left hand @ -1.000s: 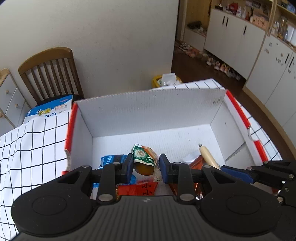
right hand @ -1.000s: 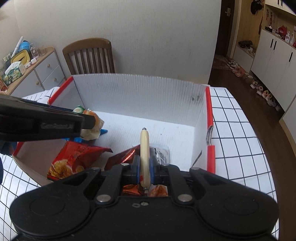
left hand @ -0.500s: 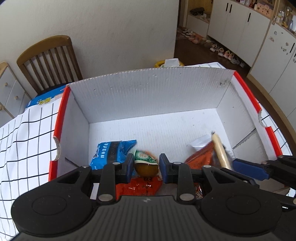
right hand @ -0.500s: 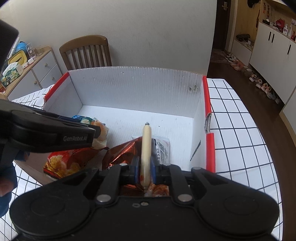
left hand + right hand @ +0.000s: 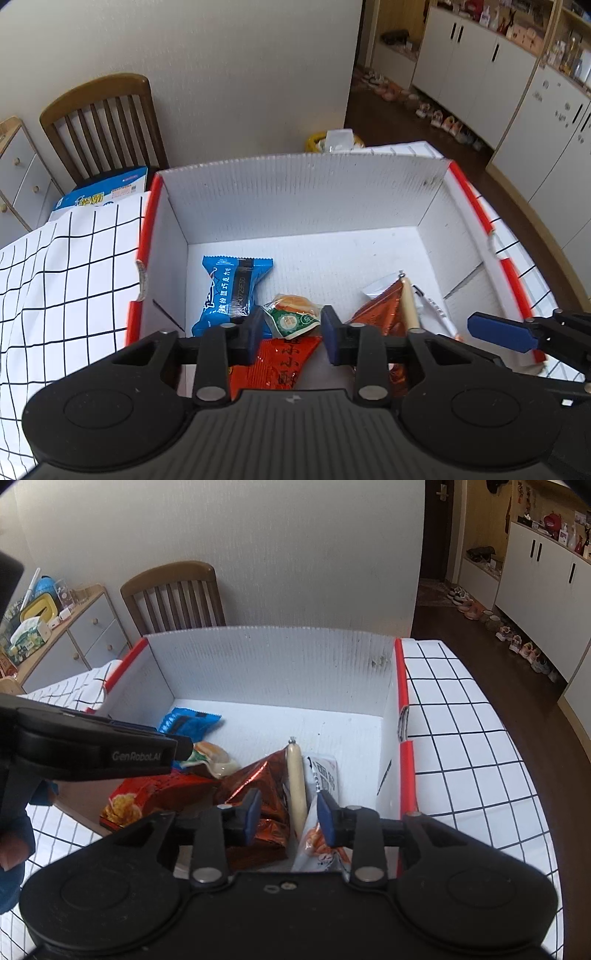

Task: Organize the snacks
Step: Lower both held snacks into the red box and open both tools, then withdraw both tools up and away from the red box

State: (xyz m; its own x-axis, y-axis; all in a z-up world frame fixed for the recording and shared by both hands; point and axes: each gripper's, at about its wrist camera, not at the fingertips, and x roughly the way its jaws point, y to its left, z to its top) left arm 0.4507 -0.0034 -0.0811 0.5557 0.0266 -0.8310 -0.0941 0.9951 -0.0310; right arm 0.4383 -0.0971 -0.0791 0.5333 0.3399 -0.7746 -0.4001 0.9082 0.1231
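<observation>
Both grippers are letting go now. The left gripper (image 5: 289,334) is opening up, and the little green-label snack pack (image 5: 293,315) it was pinching is lying loose in the box. The right gripper (image 5: 286,818) is spreading off the sausage stick (image 5: 296,786), which is resting on the bags.

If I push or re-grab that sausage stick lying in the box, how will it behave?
The sausage stick is round and smooth, so it will probably roll or slip. It lies on crinkly packets, likely an unsteady base. It looks fairly stiff, probably light. The right gripper is opening, its pads clear of it.
</observation>
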